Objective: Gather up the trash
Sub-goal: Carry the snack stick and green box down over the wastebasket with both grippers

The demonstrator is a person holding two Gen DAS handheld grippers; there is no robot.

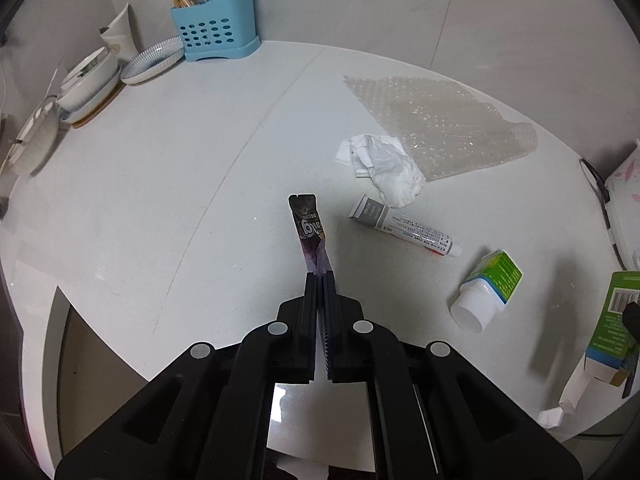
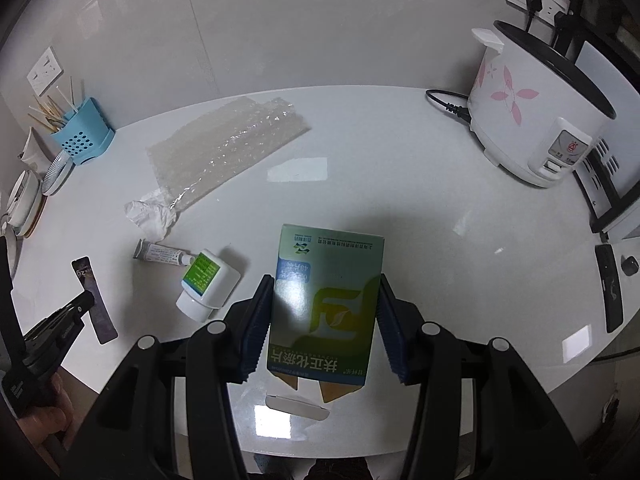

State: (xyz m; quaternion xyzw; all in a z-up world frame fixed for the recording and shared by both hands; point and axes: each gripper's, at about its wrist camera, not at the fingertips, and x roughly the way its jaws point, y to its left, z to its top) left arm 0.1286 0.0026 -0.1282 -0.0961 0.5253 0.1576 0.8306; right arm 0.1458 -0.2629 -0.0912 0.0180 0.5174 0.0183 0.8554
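My left gripper (image 1: 319, 276) is shut on a dark purple sachet (image 1: 310, 232), which sticks up from its tips above the white counter (image 1: 160, 200). The same sachet (image 2: 94, 300) and the left gripper (image 2: 86, 300) show at the left of the right wrist view. My right gripper (image 2: 326, 284) is shut on a green and white medicine box (image 2: 328, 300), held off the counter; the box (image 1: 612, 320) also appears at the left wrist view's right edge. On the counter lie a crumpled tissue (image 1: 384, 168), an ointment tube (image 1: 404, 228), a white bottle with a green label (image 1: 486, 288) and a bubble-wrap sheet (image 1: 440, 124).
A blue cutlery holder (image 1: 216, 28) and stacked dishes (image 1: 92, 84) stand at the back left. A white rice cooker (image 2: 532, 116) with its cord sits at the back right. A person's hand (image 2: 44, 416) holds the left gripper. The counter's front edge runs just below both grippers.
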